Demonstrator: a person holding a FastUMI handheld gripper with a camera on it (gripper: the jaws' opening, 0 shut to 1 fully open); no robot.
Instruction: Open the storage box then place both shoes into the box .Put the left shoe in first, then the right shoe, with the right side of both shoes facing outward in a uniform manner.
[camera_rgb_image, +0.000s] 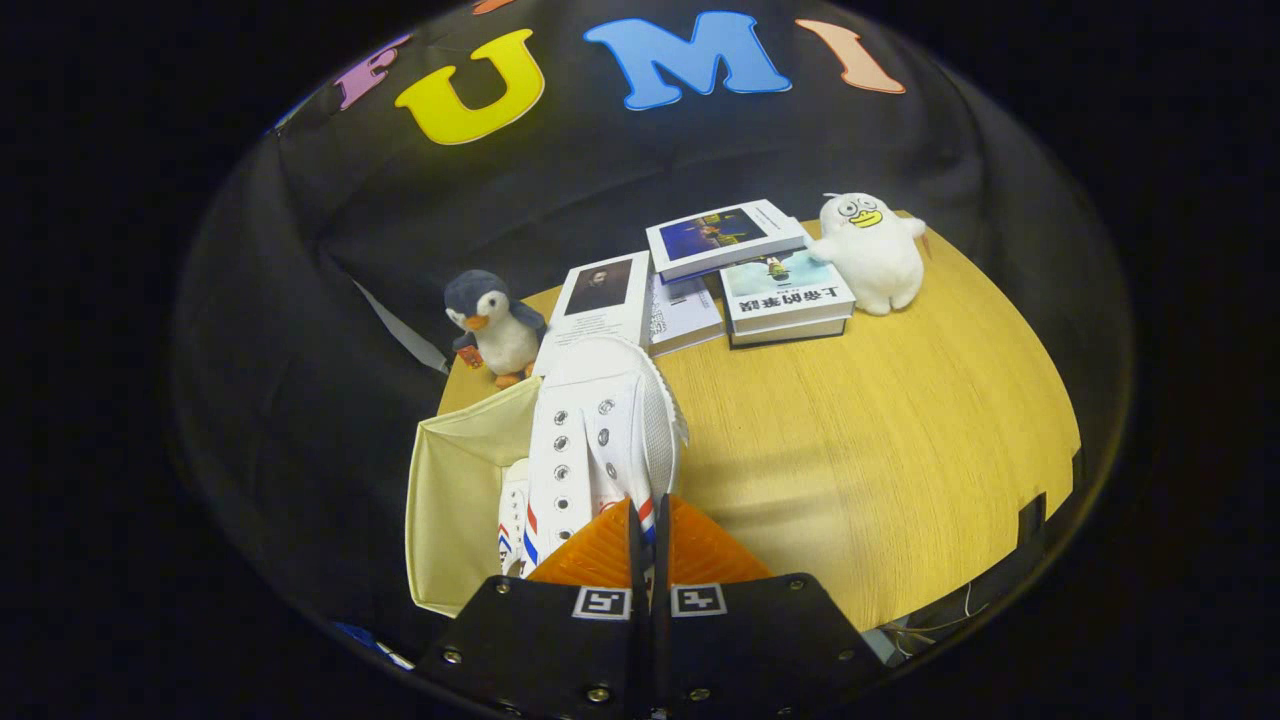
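A white canvas shoe (600, 430) with red and blue stripes hangs from my gripper (648, 520), whose fingers are shut on its heel edge. The shoe points away from me, toe toward the books, and is held over the right rim of the open cream fabric storage box (455, 480). The box stands at the table's left edge, just left of the fingers. Another white striped shoe (512, 525) lies inside the box, mostly hidden by the held shoe.
Beyond the box stands a penguin plush (495, 325). Several books (720, 275) lie at the table's far side, with a white duck plush (870, 250) to their right. The wooden table (880, 430) stretches right of the fingers.
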